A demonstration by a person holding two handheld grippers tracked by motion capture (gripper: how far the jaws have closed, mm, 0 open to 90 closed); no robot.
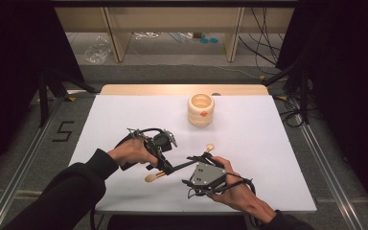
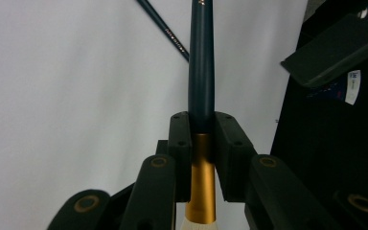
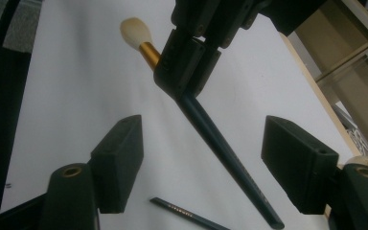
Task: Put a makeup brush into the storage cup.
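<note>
- Near the front edge of the white table [image 1: 124, 115], a makeup brush [image 3: 206, 122] is held by the left gripper [image 1: 160, 165], fingers [image 2: 179, 143] clamped at its gold ferrule.
- The right gripper [image 3: 201, 163] is held with fingers wide around the dark, tapering handle; nothing is gripped.
- A second brush [image 1: 210, 147] lies beside it.
- The ribbed cream holder [image 1: 201, 110], near the far edge, appears empty; placing is judged outstanding.

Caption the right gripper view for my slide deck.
Left gripper clamps a dark-handled brush between the right gripper's open jaws.
</note>
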